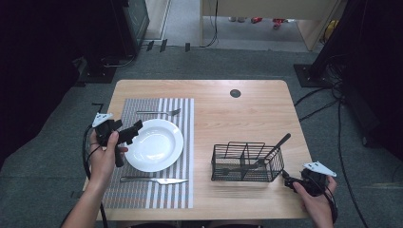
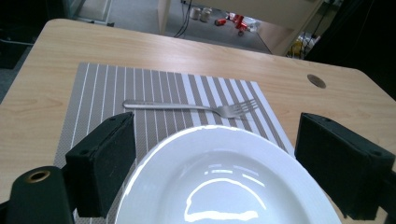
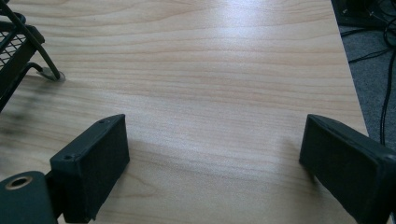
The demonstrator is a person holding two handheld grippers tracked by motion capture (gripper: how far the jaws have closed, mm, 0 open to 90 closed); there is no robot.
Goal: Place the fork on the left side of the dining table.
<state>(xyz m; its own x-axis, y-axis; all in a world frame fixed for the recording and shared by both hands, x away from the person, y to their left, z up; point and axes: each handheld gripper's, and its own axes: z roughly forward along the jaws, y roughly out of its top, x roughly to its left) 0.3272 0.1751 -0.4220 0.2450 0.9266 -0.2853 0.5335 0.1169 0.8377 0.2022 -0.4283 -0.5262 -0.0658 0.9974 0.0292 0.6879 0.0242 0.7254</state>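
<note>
A white plate [image 1: 154, 144] rests on a striped placemat [image 1: 180, 190], with a fork [image 1: 159, 113] beyond it and a knife [image 1: 154, 180] in front of it. My left gripper [image 1: 133, 132] hovers at the plate's left rim, open and empty. In the left gripper view the plate [image 2: 224, 182] lies between the two wide-apart jaws of the left gripper [image 2: 229, 168], and the fork [image 2: 196, 107] lies just behind. My right gripper [image 1: 291, 181] is at the table's front right, open, beside a black wire basket [image 1: 247, 162]. The right gripper [image 3: 215, 163] stands over bare wood.
A black-handled utensil [image 1: 273, 151] leans out of the basket's right end. The basket's corner [image 3: 18, 51] shows at the left of the right gripper view. A dark round grommet [image 1: 235, 93] sits near the table's far edge. Cables [image 1: 332, 104] run over the floor at the right.
</note>
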